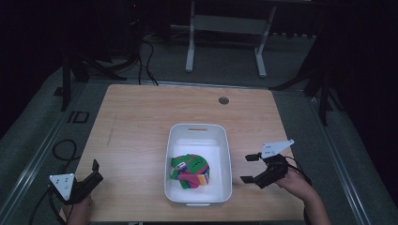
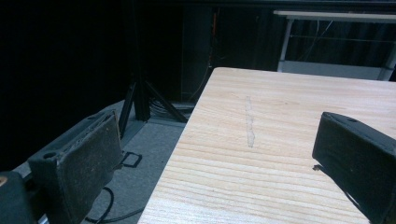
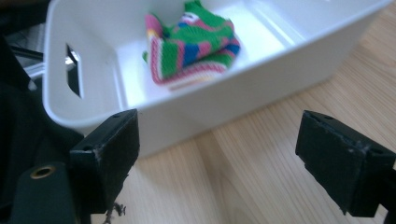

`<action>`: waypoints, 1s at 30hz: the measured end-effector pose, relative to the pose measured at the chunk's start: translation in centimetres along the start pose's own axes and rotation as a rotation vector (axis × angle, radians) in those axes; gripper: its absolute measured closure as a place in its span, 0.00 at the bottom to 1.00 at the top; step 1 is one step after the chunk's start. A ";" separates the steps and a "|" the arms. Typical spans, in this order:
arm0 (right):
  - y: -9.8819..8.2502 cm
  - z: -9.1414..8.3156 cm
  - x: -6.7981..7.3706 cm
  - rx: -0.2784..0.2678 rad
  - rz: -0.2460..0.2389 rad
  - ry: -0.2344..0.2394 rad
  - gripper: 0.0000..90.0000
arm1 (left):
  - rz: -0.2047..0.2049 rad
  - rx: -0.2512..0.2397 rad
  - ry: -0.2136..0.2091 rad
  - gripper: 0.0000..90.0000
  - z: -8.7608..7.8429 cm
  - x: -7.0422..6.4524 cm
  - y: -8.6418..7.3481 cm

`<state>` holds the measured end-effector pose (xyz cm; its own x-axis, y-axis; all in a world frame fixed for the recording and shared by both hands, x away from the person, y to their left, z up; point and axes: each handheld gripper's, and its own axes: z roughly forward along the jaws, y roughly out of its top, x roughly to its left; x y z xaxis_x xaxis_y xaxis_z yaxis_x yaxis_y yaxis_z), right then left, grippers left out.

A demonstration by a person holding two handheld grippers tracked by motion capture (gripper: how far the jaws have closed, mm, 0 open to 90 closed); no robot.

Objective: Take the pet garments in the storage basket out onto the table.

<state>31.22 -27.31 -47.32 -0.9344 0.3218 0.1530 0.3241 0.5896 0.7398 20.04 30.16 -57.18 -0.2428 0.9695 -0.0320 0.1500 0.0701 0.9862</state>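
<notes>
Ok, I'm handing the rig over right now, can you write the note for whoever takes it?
Left hand-held gripper: open, holding nothing, at the table's near left corner, well clear of the bin.
Right hand-held gripper: open, holding nothing, just right of the white plastic bin, jaws pointing at its side wall.
Striped knitted cloth: bundled inside the bin, towards its near end.
Done: the cloth lies in the bin.
Left: probably nothing to place; check the cloth sits as wanted, then pull both grippers back.
</notes>
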 end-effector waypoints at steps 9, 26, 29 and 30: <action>2.9 1.5 0.7 0.025 -0.024 0.019 0.14 | -0.003 0.000 -0.003 0.02 0.0 0.0 0.0; 7.6 7.7 2.5 0.143 -0.121 0.076 0.14 | -0.002 0.000 -0.014 0.02 0.0 0.1 0.0; 8.0 8.4 2.7 0.150 -0.132 0.086 0.14 | -0.001 0.000 -0.015 0.02 0.0 0.1 0.0; 8.3 8.7 2.8 0.155 -0.134 0.088 0.15 | -0.001 0.001 -0.017 0.02 0.0 0.1 0.0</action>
<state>32.55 -15.08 -46.43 -0.9777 0.1712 0.1215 0.2088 0.7319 0.6487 20.03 30.24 -57.18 -0.2271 0.9732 -0.0361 0.1503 0.0717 0.9860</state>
